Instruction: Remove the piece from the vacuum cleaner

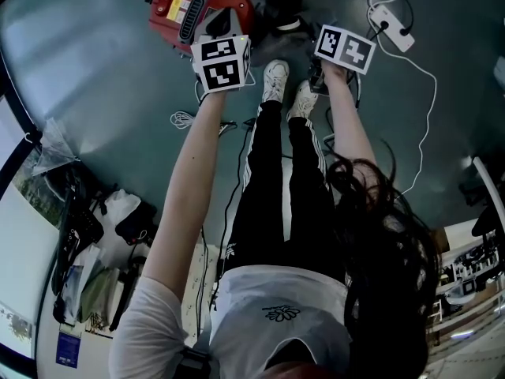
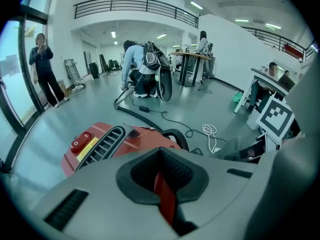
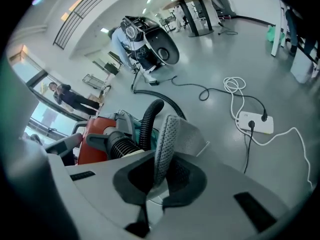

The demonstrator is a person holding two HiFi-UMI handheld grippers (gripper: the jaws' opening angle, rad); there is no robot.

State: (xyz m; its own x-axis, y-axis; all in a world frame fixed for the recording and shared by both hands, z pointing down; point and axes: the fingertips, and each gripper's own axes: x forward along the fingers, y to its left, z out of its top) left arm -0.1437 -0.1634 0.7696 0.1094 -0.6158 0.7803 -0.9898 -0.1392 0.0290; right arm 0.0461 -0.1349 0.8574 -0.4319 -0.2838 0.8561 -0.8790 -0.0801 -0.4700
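The red vacuum cleaner [image 1: 201,6] sits on the floor [image 1: 102,69] ahead and to the left of the person's feet, its vented top facing up and its black hose [image 3: 149,119] arching off its right side.

The left tongs [image 2: 161,176] hang just at the near edge of the machine. They are together on a thin red strip [image 2: 165,196] that runs back between the pads toward the camera. I cannot tell whether this strip belongs to the vacuum.

The right tongs [image 3: 155,176] stand apart from the machine, out over bare floor, and are clamped on the grey mesh piece [image 3: 167,134]. The piece rises out of the pads edge-on. Its long axis follows the line of the tongs, and its rounded free end points away from the person, toward the hose. A flatter grey flap of it folds off to the right.

Judging from the gap between the piece and the red body, the pull-out step looks done or nearly so, and the piece appears free of the machine. The next move likely calls for carrying it clear of the hose and setting it down on open floor. It needs a steady grip, since the mesh looks soft and could slip or flop. It should also be kept away from the white power strip [image 3: 256,122] and its cable further right.
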